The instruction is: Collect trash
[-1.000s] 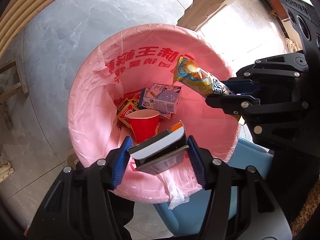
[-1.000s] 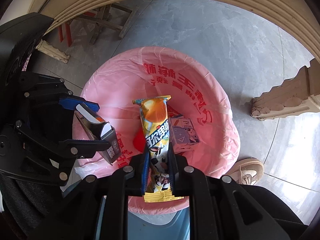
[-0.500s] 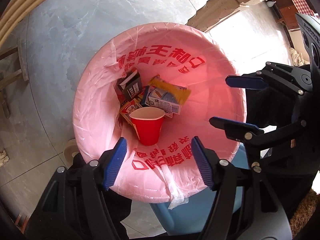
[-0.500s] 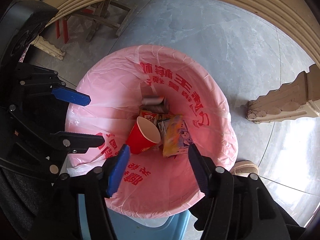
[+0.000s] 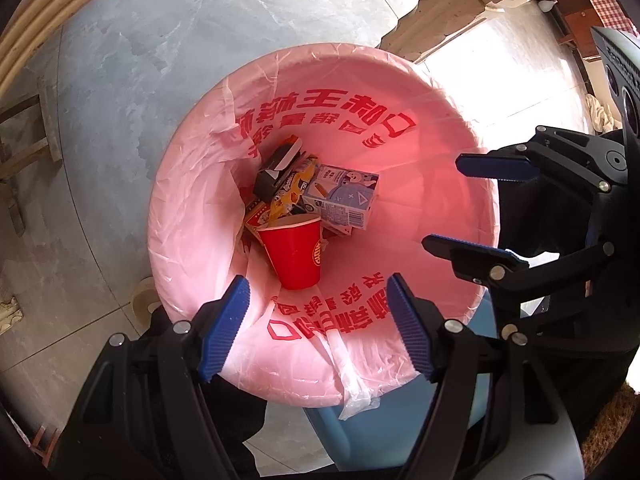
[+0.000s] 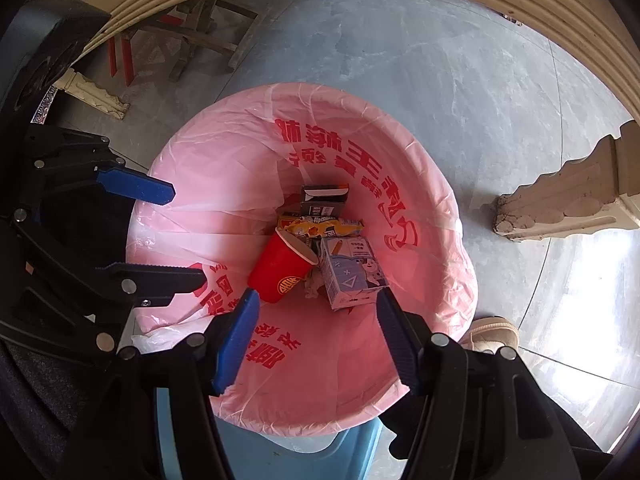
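Both hand-held grippers, left & right, are held apart, empty, over the pink plastic-lined trash bin, likely w/ drops done.

One pink-lined bin holding one red cup, one milk carton, one dark box, one yellow wrapper, and one red-and-white packet.
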A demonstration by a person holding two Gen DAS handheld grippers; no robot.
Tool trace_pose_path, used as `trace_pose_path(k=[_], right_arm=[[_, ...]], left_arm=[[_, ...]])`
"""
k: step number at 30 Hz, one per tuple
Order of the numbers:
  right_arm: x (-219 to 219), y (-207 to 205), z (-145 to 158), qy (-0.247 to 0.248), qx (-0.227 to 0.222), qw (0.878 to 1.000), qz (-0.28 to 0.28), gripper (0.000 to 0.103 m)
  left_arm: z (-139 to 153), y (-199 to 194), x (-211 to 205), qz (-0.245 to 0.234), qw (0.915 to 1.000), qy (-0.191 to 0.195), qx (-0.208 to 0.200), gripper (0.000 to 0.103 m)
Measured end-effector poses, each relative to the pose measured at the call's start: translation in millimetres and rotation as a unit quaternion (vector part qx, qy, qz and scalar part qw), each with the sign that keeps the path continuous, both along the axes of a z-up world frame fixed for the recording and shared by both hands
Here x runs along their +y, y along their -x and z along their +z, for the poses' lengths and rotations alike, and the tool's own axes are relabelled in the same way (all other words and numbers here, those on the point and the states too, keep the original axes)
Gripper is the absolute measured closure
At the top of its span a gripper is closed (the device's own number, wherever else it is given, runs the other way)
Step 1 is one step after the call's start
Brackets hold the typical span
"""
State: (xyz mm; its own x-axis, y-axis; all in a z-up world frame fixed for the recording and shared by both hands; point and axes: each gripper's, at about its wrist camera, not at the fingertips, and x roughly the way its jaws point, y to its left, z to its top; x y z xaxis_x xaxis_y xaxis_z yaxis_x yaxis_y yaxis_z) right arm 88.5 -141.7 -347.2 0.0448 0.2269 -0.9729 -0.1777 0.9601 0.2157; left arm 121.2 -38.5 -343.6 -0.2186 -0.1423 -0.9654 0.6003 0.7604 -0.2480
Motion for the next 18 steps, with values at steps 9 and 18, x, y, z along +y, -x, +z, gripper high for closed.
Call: trace_pose_path(k=[9,18], right_arm=[[-8,7,5,0.041,0.006,0.999,-0.021,0.043],[-24,23,54,0.102,-0.038,0.992,-0.059,0.043]], left_arm=[[12,5,-8,0.034,0.9983,-0.028,-0.039,0.033],[64,28,-13,0.113,0.9825,-0.037,-0.143,0.033]])
